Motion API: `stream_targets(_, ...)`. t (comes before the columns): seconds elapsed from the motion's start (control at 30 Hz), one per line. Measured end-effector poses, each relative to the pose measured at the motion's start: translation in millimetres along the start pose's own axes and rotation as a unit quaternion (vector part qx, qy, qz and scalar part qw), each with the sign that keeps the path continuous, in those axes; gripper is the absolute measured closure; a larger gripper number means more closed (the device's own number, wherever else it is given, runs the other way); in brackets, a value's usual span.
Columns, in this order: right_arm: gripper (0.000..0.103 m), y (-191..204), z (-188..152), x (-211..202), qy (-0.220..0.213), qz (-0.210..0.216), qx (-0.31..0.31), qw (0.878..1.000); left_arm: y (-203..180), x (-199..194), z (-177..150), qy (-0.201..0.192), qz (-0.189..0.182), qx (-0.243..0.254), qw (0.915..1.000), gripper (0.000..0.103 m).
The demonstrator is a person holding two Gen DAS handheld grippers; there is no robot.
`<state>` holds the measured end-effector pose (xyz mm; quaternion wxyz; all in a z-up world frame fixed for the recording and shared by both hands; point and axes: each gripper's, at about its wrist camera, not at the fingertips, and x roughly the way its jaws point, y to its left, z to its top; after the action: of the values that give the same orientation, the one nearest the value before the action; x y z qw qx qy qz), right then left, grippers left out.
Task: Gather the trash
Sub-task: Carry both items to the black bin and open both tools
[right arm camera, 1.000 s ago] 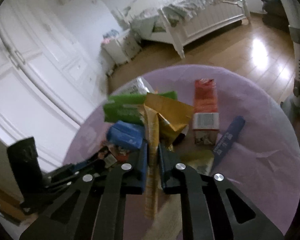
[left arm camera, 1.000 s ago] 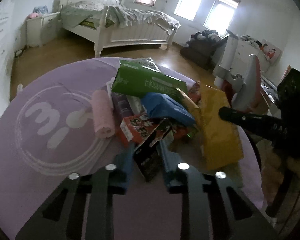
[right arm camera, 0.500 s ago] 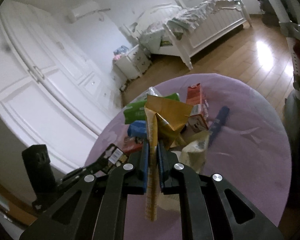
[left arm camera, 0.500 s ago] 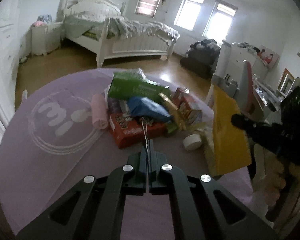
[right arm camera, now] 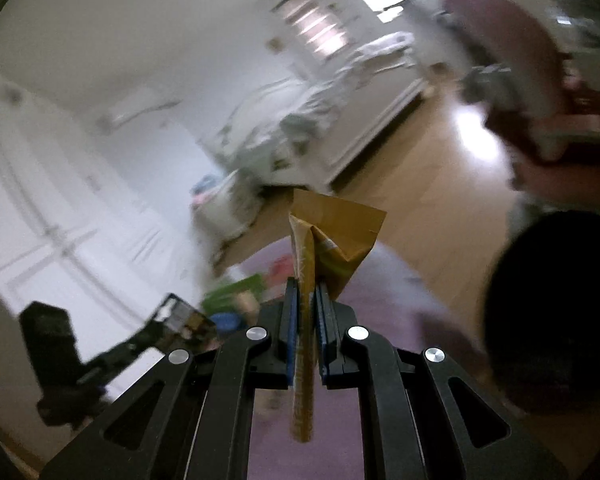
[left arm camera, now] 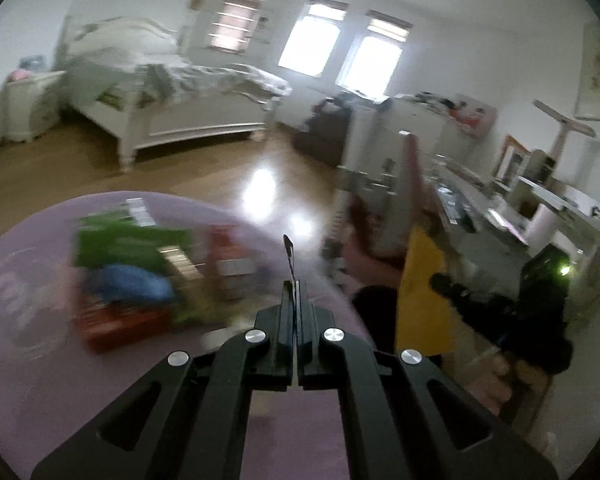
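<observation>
My right claw was pinched on a crumpled yellow wrapper, which stood up from between its blue pads, lifted clear of the purple table. My left claw was pressed together on a thin dark packet, seen edge-on as a sliver in its own view and as a flat printed piece in the other. So I judged two bits of trash were in hand and on their way off. A dark round shape past the table's right edge may have been the bin, though I could not be sure.

Plenty was left: a blurred heap lay toward the table's far left, with a green pack, a blue bag and a red box touching one another.

Beyond the table were a wooden floor, a white bed, bright windows and white wardrobe doors.
</observation>
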<state>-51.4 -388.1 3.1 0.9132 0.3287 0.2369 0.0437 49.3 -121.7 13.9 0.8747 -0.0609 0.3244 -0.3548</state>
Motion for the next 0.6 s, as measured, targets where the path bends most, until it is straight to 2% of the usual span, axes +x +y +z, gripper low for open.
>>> stream_targets(0.13,0.094,-56.8,6.6,-28.5,-0.03,-0.067,0.029,0.997,-49.5,52.3,4.2,0.029,-0.055,0.028,0.9977,0.102)
stream_targets(0.23,0.094,-95.8,5.8,-40.4,-0.033,-0.117,0.049,0.991,-83.5,94.4,-0.3,0.059,-0.09,0.043,0.9933,0.102)
stream_targets(0.37,0.094,-139.7,-1.2,-43.4,-0.025,-0.155,0.083,0.984,-118.0,143.9,-13.0,0.098,-0.115,0.06,0.9866,0.102)
stream_targets(0.6,0.094,-189.3,-22.9,-34.1,-0.002,-0.177,0.122,0.977,-151.5,217.2,-39.9,0.162,-0.134,0.07,0.9752,0.102)
